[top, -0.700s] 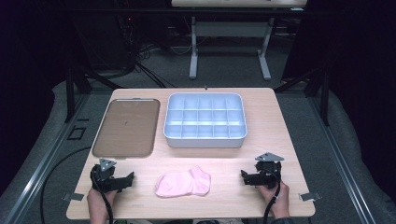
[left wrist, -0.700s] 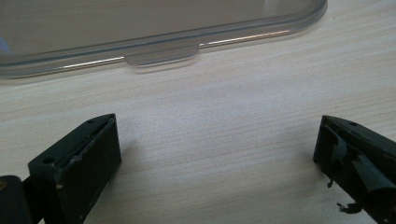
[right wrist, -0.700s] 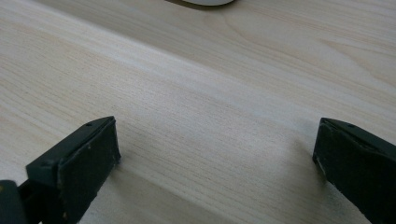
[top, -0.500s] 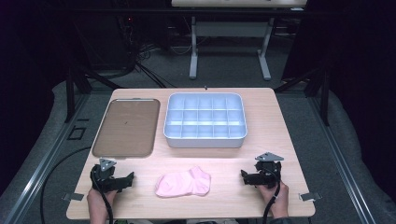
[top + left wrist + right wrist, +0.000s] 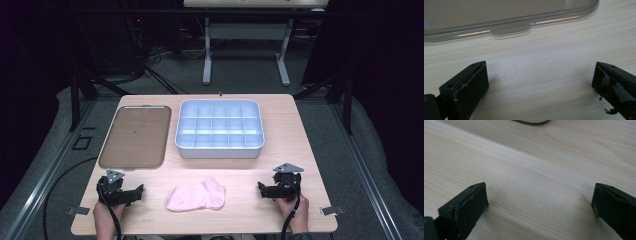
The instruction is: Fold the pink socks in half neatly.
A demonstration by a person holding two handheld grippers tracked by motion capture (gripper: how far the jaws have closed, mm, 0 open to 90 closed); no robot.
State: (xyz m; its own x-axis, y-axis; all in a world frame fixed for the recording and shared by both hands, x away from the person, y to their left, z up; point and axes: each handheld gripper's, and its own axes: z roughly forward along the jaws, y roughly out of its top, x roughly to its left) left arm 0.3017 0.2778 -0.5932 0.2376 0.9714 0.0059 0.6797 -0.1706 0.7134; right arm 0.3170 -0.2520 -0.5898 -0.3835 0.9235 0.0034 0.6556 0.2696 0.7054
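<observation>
A pink sock (image 5: 196, 196) lies flat near the front edge of the wooden table (image 5: 280, 165), between the two hands. My left gripper (image 5: 131, 193) rests on the table at the front left, open, nothing between its jaws (image 5: 540, 82). My right gripper (image 5: 264, 190) rests at the front right, also open and empty (image 5: 540, 202). Both point inward toward the sock without touching it. Farther back stand a white tray with several compartments (image 5: 219, 129) and a clear lid (image 5: 135, 136) lying flat; the lid's edge (image 5: 509, 26) shows ahead of the left jaws.
Bare wood lies between the sock and the compartment tray. The tray's rounded rim (image 5: 530, 121) peeks in at the top of the right gripper view. Beyond the table's far edge are dark floor, cables and a white stand (image 5: 245, 55).
</observation>
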